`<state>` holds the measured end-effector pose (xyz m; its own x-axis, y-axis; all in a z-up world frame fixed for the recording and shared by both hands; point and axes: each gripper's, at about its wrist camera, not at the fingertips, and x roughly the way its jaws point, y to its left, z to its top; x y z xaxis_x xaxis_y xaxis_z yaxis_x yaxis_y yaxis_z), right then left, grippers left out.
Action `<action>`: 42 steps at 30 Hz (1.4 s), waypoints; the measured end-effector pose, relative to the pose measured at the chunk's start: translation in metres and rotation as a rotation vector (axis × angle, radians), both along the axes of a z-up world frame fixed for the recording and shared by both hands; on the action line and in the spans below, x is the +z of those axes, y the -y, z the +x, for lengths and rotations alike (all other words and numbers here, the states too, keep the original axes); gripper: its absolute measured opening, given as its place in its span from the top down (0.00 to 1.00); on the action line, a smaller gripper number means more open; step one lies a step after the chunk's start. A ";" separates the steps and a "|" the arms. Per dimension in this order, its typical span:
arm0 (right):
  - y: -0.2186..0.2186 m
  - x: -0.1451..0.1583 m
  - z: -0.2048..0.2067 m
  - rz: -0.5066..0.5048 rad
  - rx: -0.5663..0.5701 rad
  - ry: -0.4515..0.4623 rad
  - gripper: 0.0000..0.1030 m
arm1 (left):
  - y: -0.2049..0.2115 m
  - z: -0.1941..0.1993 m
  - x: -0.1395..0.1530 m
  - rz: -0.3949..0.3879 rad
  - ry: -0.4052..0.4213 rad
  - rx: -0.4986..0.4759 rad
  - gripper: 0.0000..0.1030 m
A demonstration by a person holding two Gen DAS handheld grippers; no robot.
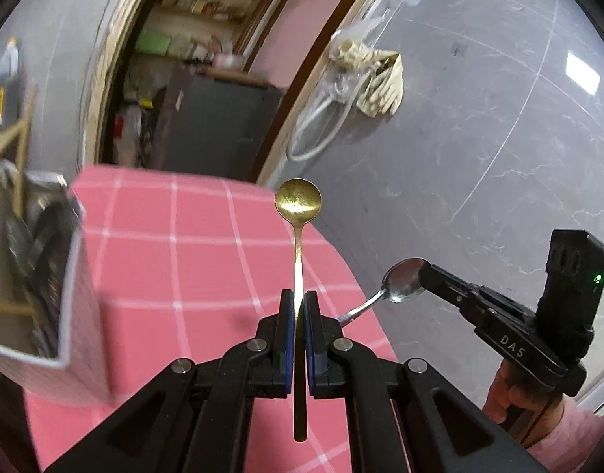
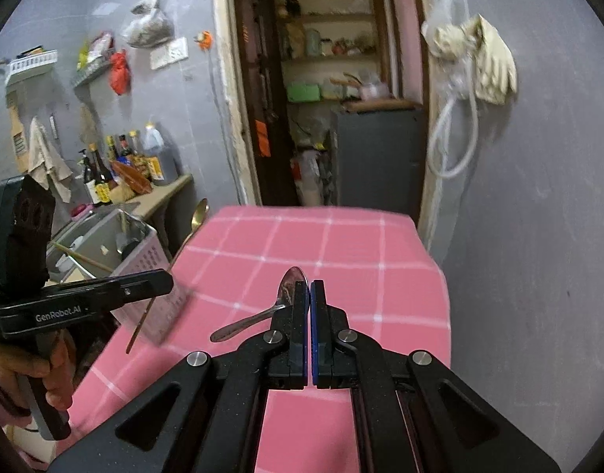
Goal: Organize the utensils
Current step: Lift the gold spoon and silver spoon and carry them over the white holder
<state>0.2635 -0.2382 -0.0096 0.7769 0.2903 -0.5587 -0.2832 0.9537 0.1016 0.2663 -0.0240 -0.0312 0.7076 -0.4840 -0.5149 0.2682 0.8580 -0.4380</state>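
My left gripper (image 1: 300,295) is shut on the handle of a gold spoon (image 1: 298,199), bowl pointing away, held above the pink checked tablecloth (image 1: 175,244). It also shows in the right wrist view (image 2: 160,276) with the gold spoon (image 2: 197,213) sticking up. My right gripper (image 2: 309,285) is shut on the bowl of a silver spoon (image 2: 246,321), whose handle sticks out to the left. In the left wrist view the right gripper (image 1: 424,276) holds that silver spoon (image 1: 400,280) at the table's right edge. A grey utensil holder (image 1: 65,276) stands at left.
The utensil holder (image 2: 144,252) holds several dark utensils and a wooden stick. Behind the table is an open doorway with a dark cabinet (image 2: 376,153) and shelves. A counter with bottles (image 2: 124,165) is at left. Gloves and a hose hang on the grey wall (image 2: 495,63).
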 end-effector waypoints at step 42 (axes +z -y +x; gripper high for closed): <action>-0.189 0.067 0.005 -0.262 0.314 0.142 0.99 | -0.176 0.011 -0.003 -0.164 0.257 0.375 0.95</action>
